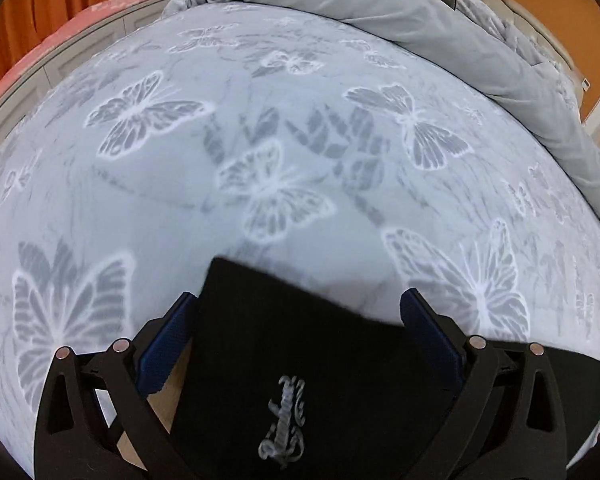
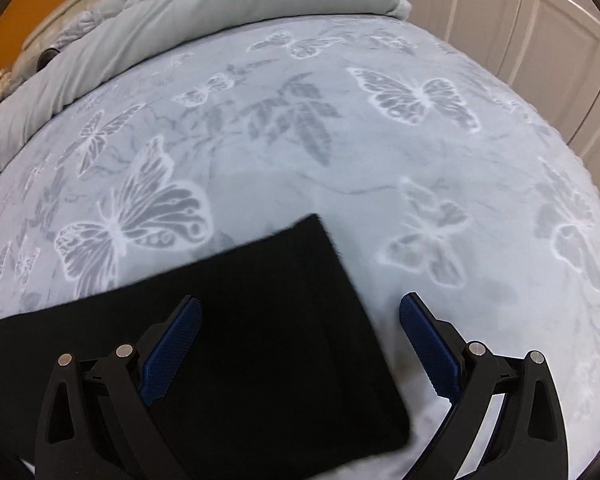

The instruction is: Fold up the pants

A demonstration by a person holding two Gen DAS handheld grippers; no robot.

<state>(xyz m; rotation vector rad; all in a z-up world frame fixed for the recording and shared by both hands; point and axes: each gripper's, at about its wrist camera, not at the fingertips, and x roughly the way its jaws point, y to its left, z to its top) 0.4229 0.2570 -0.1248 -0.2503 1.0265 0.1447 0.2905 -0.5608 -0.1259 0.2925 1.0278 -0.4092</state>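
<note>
While both units point down at the bed (image 1: 140, 208), the black pants (image 1: 300, 360) lie flat on its butterfly-print cover at the near edge. Left hand-held gripper (image 1: 298, 312) is spread wide, released, pants corner between the blue pads (image 1: 168, 344) without being pinched. Right hand-held gripper (image 2: 300, 316) is likewise released, straddling the pants' (image 2: 260, 340) far right corner. Grey duvet (image 1: 380, 12) is bunched at the far side.

Both wrist views look steeply down, close over the bed (image 1: 260, 100), sharing the black pants (image 1: 300, 340).
</note>
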